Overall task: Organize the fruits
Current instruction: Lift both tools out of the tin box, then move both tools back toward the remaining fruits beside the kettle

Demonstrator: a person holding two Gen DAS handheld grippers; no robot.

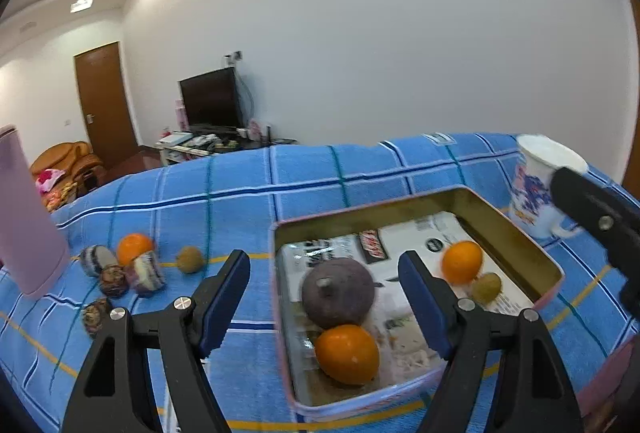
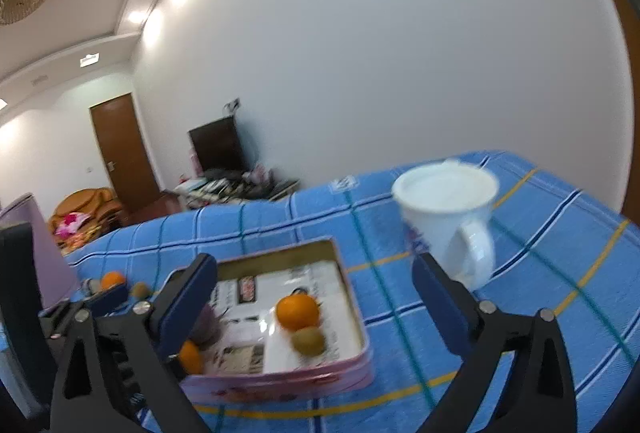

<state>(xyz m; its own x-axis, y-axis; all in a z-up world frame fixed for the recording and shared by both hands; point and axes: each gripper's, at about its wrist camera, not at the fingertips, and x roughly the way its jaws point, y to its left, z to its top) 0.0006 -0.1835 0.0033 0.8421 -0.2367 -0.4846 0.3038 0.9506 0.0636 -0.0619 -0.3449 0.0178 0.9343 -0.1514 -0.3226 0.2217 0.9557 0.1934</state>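
An open tin [image 1: 516, 233] with a pink rim lies on the blue checked cloth. It holds a purple fruit [image 1: 338, 293], two oranges [image 1: 347, 354] [image 1: 462, 261] and a small brown-green fruit [image 1: 486, 287]. My left gripper [image 1: 324, 265] hangs open above the tin's near left part, its pads touching nothing. On the cloth to the left lie another orange [image 1: 135, 248] and a brown-green fruit [image 1: 190, 259]. In the right wrist view my right gripper [image 2: 316, 269] stands wide open and empty over the tin [image 2: 280, 381], above an orange [image 2: 298, 311] and the brown-green fruit [image 2: 308, 341].
Several patterned balls [image 1: 98, 260] lie beside the loose orange. A pink bottle [image 1: 24, 217] stands at the far left. A white mug [image 2: 448, 209] with a blue print stands right of the tin, close to my right finger. The cloth's far edge drops off behind.
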